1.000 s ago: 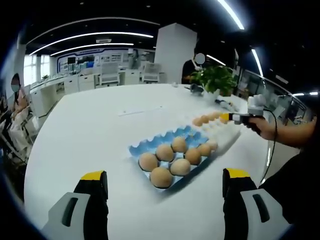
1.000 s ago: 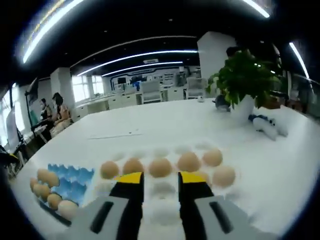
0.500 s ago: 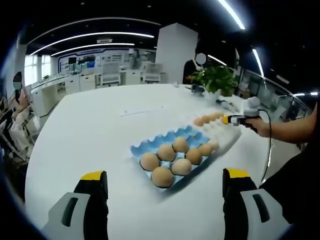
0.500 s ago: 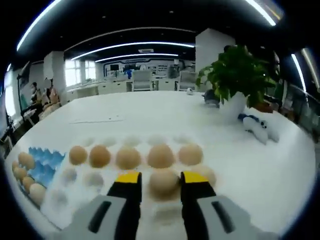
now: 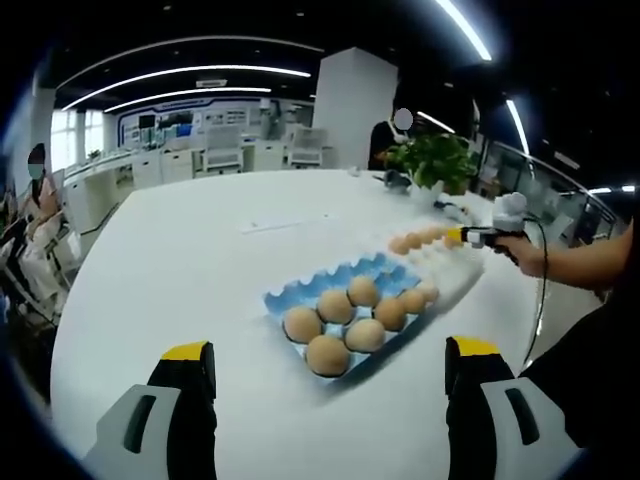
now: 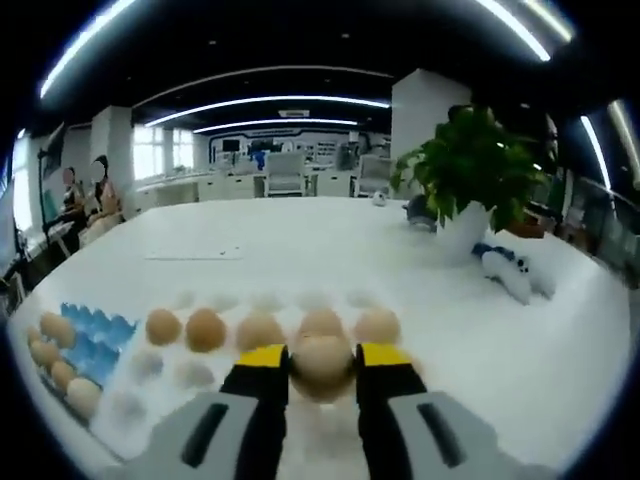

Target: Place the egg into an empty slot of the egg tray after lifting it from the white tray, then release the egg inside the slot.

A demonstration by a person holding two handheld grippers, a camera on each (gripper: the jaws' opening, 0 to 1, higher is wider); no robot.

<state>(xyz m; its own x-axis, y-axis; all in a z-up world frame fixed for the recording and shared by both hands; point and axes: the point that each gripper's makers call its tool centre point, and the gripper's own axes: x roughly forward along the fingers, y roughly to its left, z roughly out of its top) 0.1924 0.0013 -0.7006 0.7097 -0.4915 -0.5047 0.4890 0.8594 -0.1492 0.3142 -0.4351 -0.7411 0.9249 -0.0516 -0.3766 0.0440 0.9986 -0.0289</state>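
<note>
Right gripper view, right tool clamped on egg, long axis unclear, above white tray.

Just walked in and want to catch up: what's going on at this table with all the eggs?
A person is moving eggs from a white tray to a blue egg tray with two handheld grippers. The right gripper has its jaws on either side of an egg above the white tray, where a row of other eggs sits. The left gripper hangs wide open over the white table, in front of the blue tray, which holds several eggs.
</note>
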